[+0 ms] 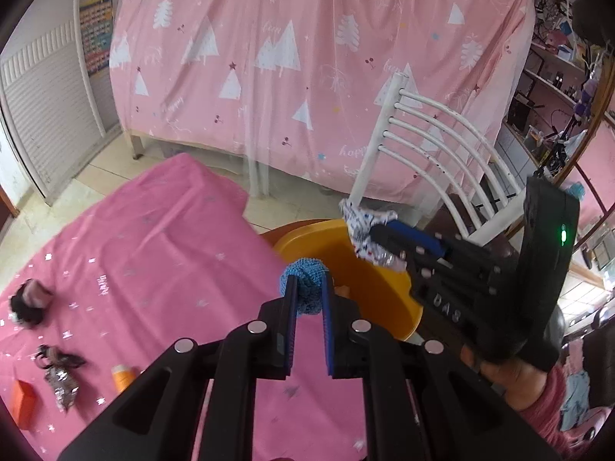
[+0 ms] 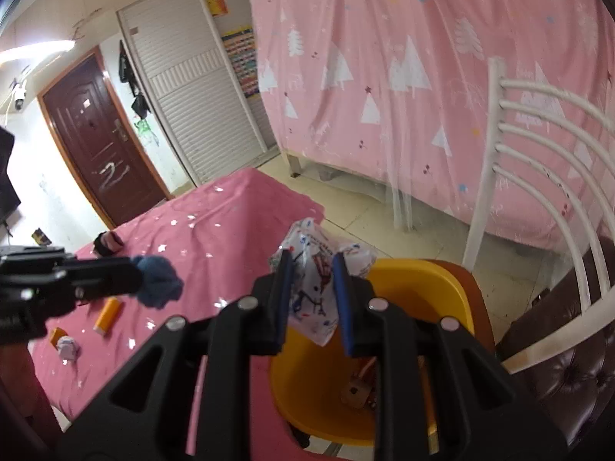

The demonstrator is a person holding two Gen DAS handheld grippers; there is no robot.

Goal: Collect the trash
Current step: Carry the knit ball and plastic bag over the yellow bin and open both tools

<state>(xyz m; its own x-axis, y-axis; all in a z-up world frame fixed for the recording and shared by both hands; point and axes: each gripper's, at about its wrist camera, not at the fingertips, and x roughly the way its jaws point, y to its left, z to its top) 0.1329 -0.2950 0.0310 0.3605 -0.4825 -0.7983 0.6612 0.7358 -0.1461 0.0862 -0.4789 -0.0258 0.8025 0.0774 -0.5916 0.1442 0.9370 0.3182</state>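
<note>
My left gripper (image 1: 309, 299) pinches a blue knitted ball (image 1: 305, 288) near the edge of the yellow bin (image 1: 384, 292), and my right gripper (image 2: 313, 288) squeezes a crinkly white wrapper (image 2: 313, 288) right above that bin. I think both are about ready to drop in. Off to my left gripper's side, the pink worktop (image 1: 153, 253) has more to pick up: a shiny wrapper (image 1: 61, 386), an orange tube (image 1: 123, 378) and a dark fuzzy lump (image 1: 29, 301).

In the lower middle of the frame the right claw (image 2: 310, 292) pinches a crumpled printed wrapper (image 2: 312, 288) above the yellow bin (image 2: 442, 284). At left, the left claw (image 2: 134, 274) grips a blue knitted wad (image 2: 161, 280) over the pink-covered bench (image 2: 230, 223), where an orange tube (image 2: 108, 314) and a paper ball (image 2: 68, 347) lie.
</note>
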